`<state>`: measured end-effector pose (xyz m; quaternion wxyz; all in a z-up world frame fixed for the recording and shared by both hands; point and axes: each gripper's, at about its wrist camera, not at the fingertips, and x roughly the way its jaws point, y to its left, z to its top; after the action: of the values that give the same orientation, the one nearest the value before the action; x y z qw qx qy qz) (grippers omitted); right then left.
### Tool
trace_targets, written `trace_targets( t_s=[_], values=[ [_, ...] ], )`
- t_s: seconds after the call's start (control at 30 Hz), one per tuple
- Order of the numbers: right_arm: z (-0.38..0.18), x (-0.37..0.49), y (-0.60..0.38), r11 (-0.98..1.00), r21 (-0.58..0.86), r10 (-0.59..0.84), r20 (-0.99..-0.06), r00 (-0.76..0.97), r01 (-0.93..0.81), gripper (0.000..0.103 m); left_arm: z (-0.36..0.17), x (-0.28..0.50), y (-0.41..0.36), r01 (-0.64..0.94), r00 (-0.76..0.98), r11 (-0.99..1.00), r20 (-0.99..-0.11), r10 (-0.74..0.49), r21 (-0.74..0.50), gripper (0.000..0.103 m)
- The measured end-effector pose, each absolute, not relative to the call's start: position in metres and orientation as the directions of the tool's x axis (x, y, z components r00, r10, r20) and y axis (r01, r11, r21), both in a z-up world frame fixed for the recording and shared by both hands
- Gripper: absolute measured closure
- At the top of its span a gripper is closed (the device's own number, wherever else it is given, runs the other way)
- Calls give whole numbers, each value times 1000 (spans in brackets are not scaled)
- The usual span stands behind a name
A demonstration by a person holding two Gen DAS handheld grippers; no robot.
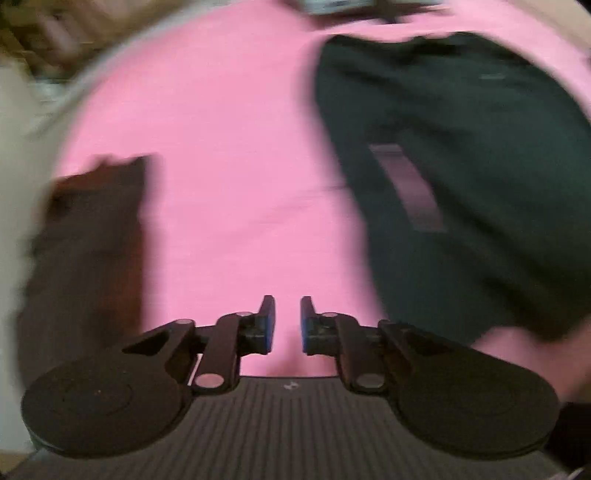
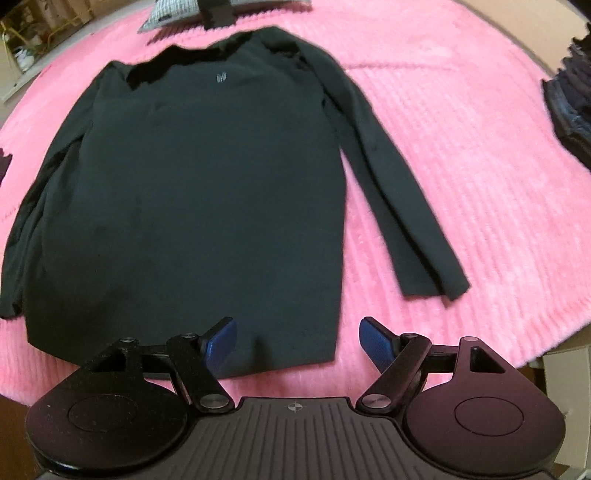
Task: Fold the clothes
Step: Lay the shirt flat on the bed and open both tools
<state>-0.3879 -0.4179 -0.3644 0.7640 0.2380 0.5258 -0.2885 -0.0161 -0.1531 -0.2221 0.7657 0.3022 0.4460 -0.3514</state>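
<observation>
A dark long-sleeved shirt (image 2: 207,192) lies spread flat, front up, on a pink fuzzy blanket (image 2: 461,147), collar far from me and hem near. Its right sleeve (image 2: 399,195) stretches out to the side. My right gripper (image 2: 297,341) hovers open just above the hem's right corner, nothing between its blue pads (image 2: 375,341). The left wrist view is motion-blurred: the shirt (image 1: 461,177) fills the right side, and my left gripper (image 1: 288,325) stands over bare pink blanket (image 1: 221,166) to the shirt's left, open by a narrow gap and holding nothing.
A stack of folded dark clothes (image 2: 570,96) sits at the blanket's right edge. A grey patterned item (image 2: 173,14) lies beyond the collar. A dark brownish cloth (image 1: 88,251) lies left of my left gripper. Floor and clutter (image 2: 26,44) show past the blanket at far left.
</observation>
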Motion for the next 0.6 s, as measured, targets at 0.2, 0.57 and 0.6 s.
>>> trace_targets(
  t_s=[0.2,0.57,0.6],
  values=[
    [-389,-402,-448,736,94,-130,-952,276,671,26,-264,-75,-206,928,162,372,-921,-353,20,84],
    [-405,-405,-465,792,179,-44,-937,348,583,26,-302,-76,-245,973,135,219,-948,-287,73,69],
    [-406,-404,-466,797,187,-38,-934,355,575,26,-303,-77,-247,974,113,221,-954,-278,51,83]
  ],
)
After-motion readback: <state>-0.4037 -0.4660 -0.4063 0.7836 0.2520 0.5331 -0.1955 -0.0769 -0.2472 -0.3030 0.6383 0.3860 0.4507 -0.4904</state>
